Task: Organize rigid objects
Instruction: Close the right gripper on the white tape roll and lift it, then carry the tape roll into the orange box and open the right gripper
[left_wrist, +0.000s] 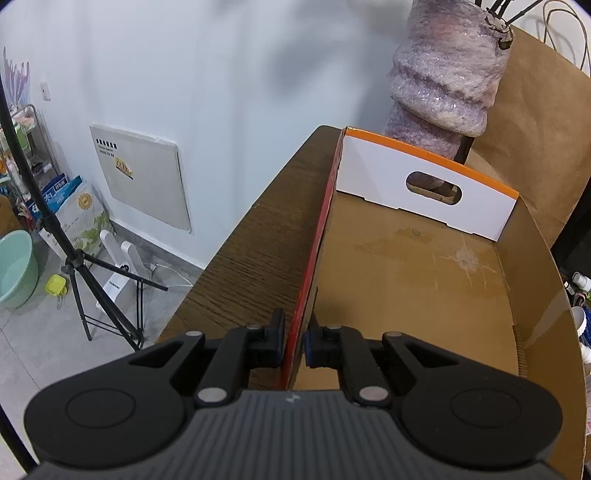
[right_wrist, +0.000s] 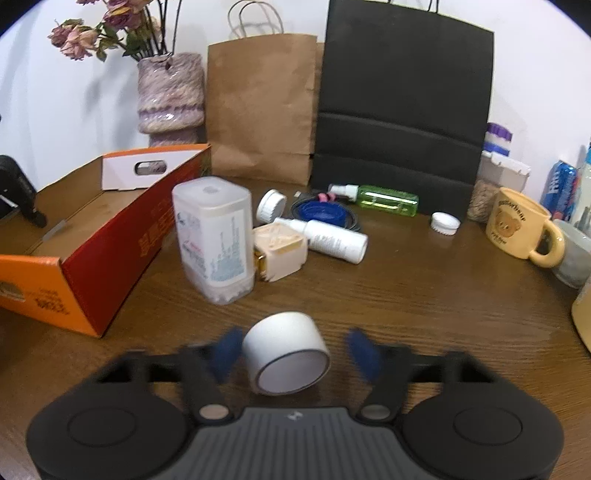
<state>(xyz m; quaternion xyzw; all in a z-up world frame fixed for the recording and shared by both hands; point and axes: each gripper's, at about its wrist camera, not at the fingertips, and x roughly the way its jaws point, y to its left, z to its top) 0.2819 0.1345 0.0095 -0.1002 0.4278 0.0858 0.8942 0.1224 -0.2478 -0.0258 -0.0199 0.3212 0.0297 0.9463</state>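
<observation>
Cardboard box (left_wrist: 424, 266), open at the top and with nothing showing inside it, is sitting on a dark wooden table (left_wrist: 251, 258). Its outer side is red and orange, and its far end wall is white with an oval handle hole. The left gripper (left_wrist: 294, 341) is clamping the box's near side wall, one black finger outside the wall and one inside, pads pressing against the cardboard.

In the right wrist view, the right gripper (right_wrist: 291, 354) is sitting low over the table with a short white cylinder (right_wrist: 286, 354) lying on its side between its blue-padded fingers (right_wrist: 225, 350). Both fingers are blurred. The left pad is at the cylinder's side; the right pad is standing clear of it, with a gap showing, so the cylinder is not being gripped.

Beyond it, the box is lying to the left. Just beside the box a tall translucent container (right_wrist: 214, 240) is standing upright, touching a small cream square case (right_wrist: 280, 251). Behind them are lying a white spray bottle (right_wrist: 325, 238), a green spray bottle (right_wrist: 380, 199), a white jar (right_wrist: 271, 206) and a blue coil (right_wrist: 321, 214). A white cap (right_wrist: 445, 223) and a yellow bear mug (right_wrist: 521, 225) are sitting further right. A brown paper bag (right_wrist: 262, 107), a black bag (right_wrist: 402, 110) and a vase of dried flowers (right_wrist: 170, 99) are standing along the wall.
</observation>
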